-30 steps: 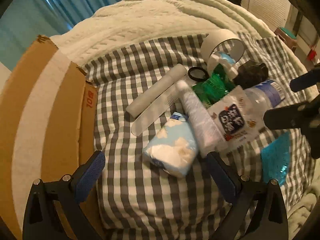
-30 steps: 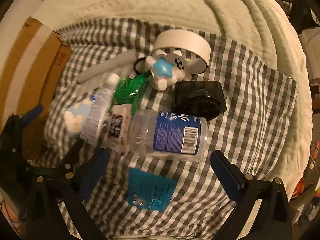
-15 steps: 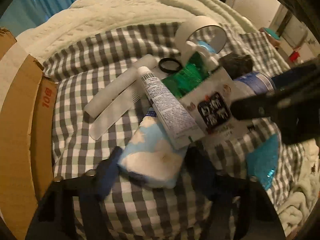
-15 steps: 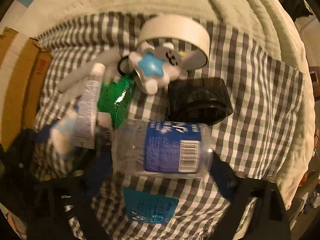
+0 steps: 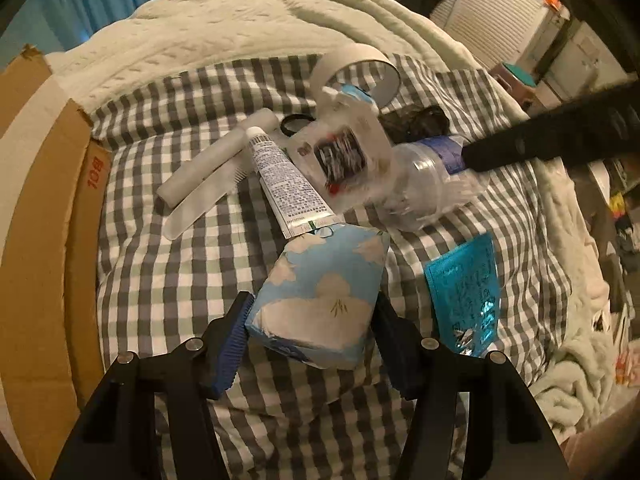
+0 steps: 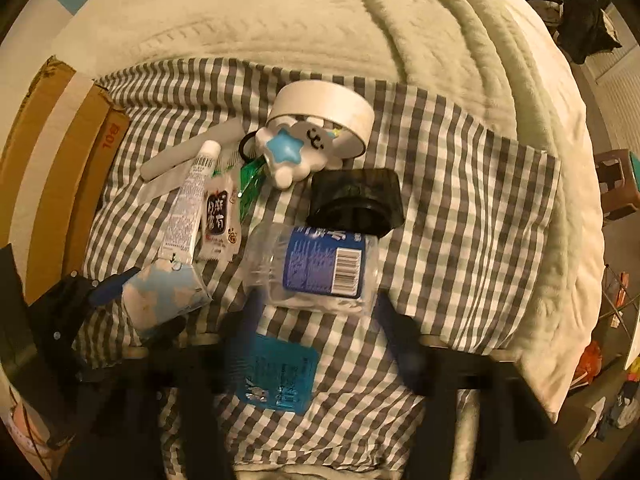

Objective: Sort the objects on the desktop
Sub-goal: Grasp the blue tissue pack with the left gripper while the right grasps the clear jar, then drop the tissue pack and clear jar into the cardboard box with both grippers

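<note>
My left gripper (image 5: 310,330) is shut on a blue cloud-print tissue pack (image 5: 320,296), also seen in the right wrist view (image 6: 164,294). My right gripper (image 6: 320,316) has its fingers on either side of a clear plastic bottle with a blue label (image 6: 316,268); whether they grip it is unclear. A white tube (image 5: 286,178), a white snack sachet (image 5: 344,160), a white comb (image 5: 204,200) and a white stick (image 5: 216,160) lie on the checked cloth (image 5: 160,280). A blue foil packet (image 6: 276,372) lies under the right gripper.
A cardboard box (image 5: 44,216) stands at the left. A star-faced plush toy (image 6: 292,152), a white tape ring (image 6: 324,108), a black square object (image 6: 358,200), a black hair tie (image 5: 296,124) and a green packet (image 6: 250,184) lie further back. A cream blanket (image 6: 320,20) lies behind.
My left gripper has closed on the tissue pack and lifted its end slightly. My right gripper has moved in around the bottle.
</note>
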